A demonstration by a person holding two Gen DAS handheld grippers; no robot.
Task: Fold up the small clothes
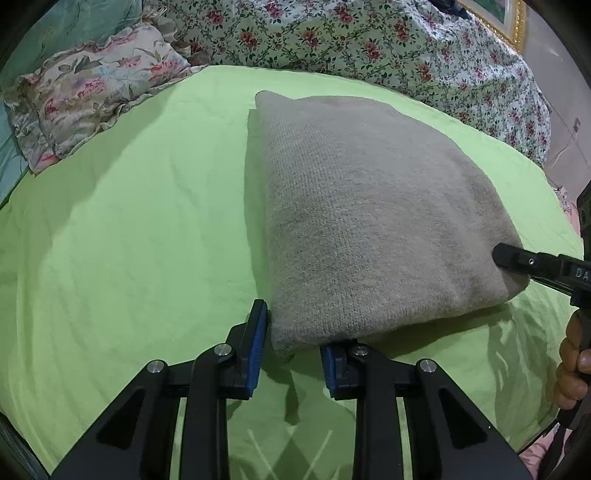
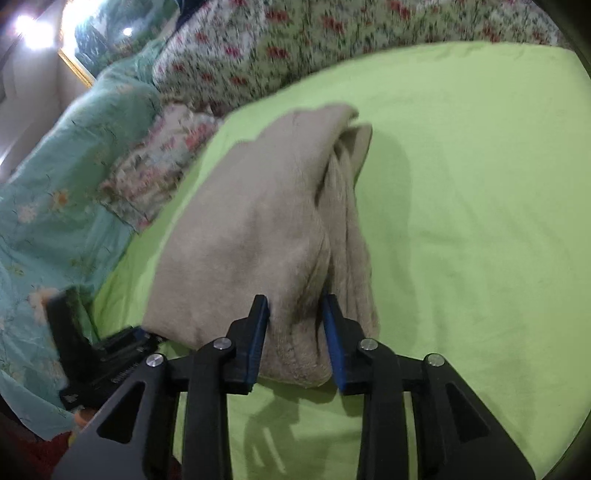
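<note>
A folded grey-beige knitted garment point(image 1: 365, 206) lies on the green bed sheet point(image 1: 129, 221). My left gripper point(image 1: 293, 343) is open, its blue-padded fingers on either side of the garment's near left corner, which sits between them. In the right wrist view the same garment point(image 2: 258, 221) shows its stacked folded layers. My right gripper point(image 2: 297, 332) has its jaws apart around the garment's near end, with thick cloth between the pads; a firm grip cannot be told. It also shows at the garment's right corner in the left wrist view point(image 1: 517, 260).
A floral quilt point(image 1: 369, 40) is piled along the far side of the bed. A floral pillow point(image 1: 88, 92) lies at the far left, next to a teal cover point(image 2: 55, 192). A gold picture frame point(image 1: 506, 18) hangs behind.
</note>
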